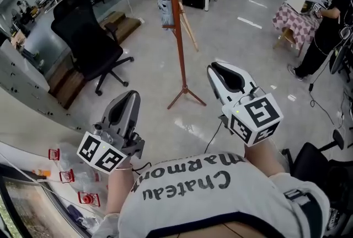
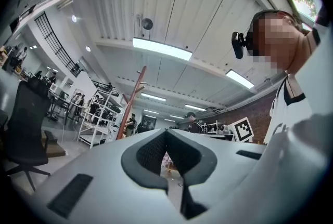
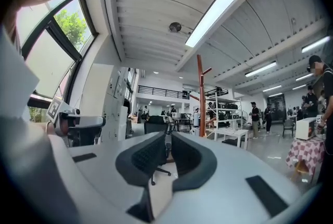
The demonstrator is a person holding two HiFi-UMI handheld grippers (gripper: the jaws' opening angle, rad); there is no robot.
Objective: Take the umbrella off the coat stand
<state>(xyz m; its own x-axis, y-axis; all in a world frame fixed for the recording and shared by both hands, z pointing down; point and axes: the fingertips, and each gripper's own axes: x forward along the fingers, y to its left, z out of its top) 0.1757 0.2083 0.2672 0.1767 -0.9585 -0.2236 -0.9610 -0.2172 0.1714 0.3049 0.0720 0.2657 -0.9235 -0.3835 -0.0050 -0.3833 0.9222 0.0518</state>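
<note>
Hanging high on the reddish-brown wooden coat stand (image 1: 175, 21), whose three-legged foot rests on the glossy grey floor (image 1: 248, 49), the folded grey-blue umbrella (image 1: 165, 8) is well apart from both grippers; a black swivel office chair (image 1: 85, 38) stands on the floor toward the head view's left. The left gripper (image 1: 129, 96) is held low and close to the person, its fingers (image 2: 151, 154) meeting at the tips with nothing between them. The right gripper (image 1: 217, 68) is held farther forward, its fingers (image 3: 147, 155) drawn together to a thin slit, likewise empty.
</note>
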